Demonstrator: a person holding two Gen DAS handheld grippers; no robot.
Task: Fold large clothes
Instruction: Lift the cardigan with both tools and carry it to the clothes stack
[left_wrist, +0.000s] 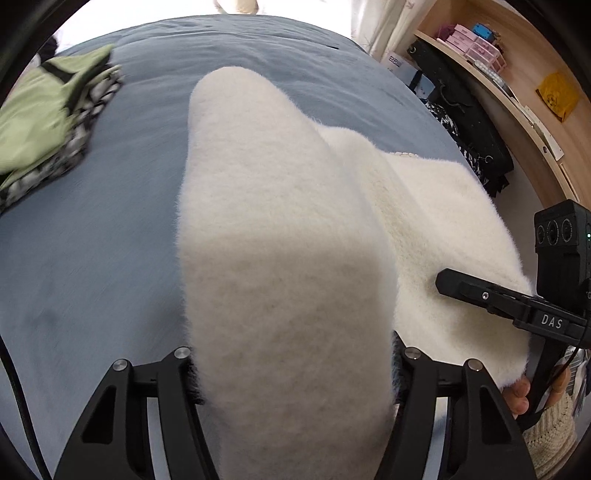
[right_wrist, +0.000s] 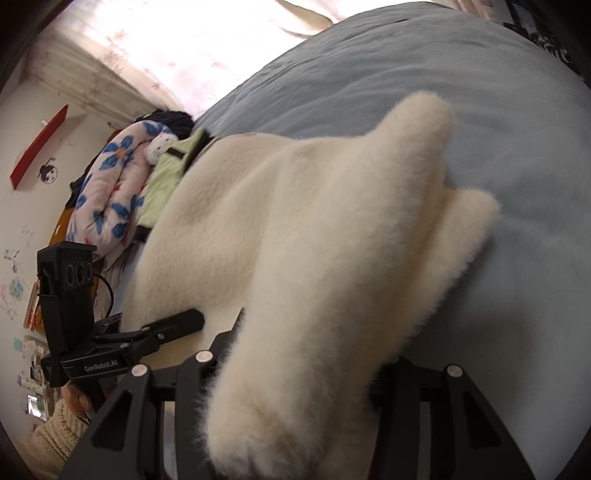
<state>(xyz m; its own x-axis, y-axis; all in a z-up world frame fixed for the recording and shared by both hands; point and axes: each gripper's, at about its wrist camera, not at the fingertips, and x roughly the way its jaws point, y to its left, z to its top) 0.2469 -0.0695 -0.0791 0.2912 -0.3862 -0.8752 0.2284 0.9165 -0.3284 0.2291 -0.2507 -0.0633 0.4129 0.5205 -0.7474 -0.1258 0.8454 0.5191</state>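
We have the fluffy cream-white fleece garment (left_wrist: 280, 236) bunched in both the left tongs (left_wrist: 295, 373) and right tongs (right_wrist: 295, 380), each clamped on thick pile, lifted over the grey-blue bed (left_wrist: 92, 240). It looks soft, bulky and floppy; edges or hems seem best. Fingertips are buried in fur.

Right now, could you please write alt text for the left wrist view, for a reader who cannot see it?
The left gripper is shut on a fluffy cream-white garment, lifting a fold of it above a grey-blue bedsheet. The right gripper grips the same garment at the right edge, and folded green clothes lie far left.
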